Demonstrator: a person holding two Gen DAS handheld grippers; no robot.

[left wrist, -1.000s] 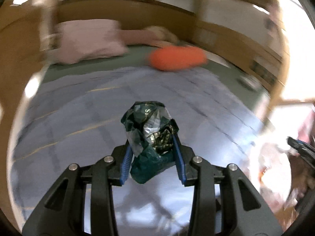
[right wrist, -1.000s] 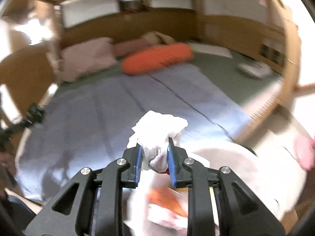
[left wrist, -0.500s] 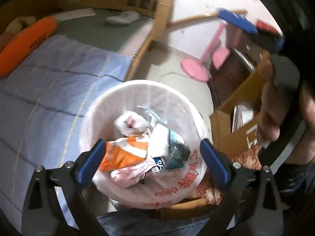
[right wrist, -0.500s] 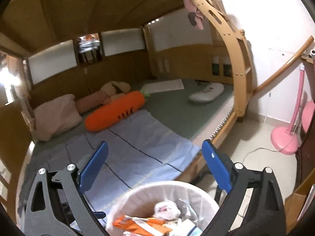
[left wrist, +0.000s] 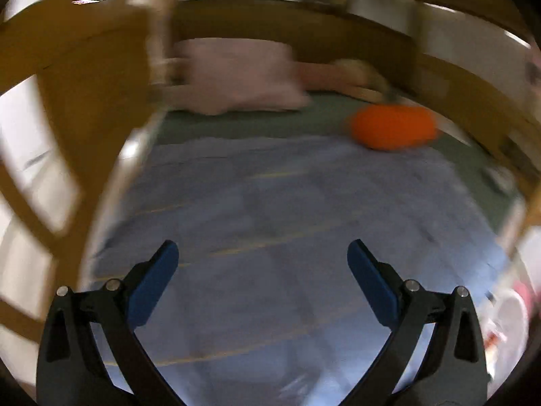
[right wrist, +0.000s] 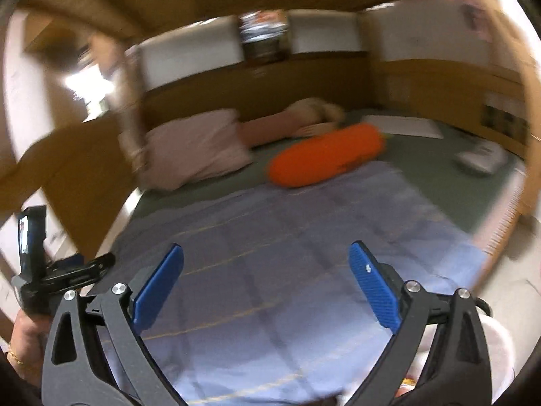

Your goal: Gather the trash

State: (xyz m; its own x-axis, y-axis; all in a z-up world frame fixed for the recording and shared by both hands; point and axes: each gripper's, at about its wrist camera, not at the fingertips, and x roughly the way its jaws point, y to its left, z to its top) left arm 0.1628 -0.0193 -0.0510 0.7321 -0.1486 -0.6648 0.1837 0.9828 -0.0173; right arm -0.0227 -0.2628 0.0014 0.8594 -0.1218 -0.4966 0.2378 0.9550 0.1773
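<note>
An orange bolster (right wrist: 326, 155) and pink pillow (right wrist: 196, 149) lie on the bed (right wrist: 304, 237).

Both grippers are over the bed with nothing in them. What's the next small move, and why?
Probably sweep both cameras slowly across the bed to look for more trash. The left gripper and right gripper stand open and empty, and the blue blanket ahead shows no litter, only the orange pillow and pink pillow. Both views are too blurred to be sure.
</note>
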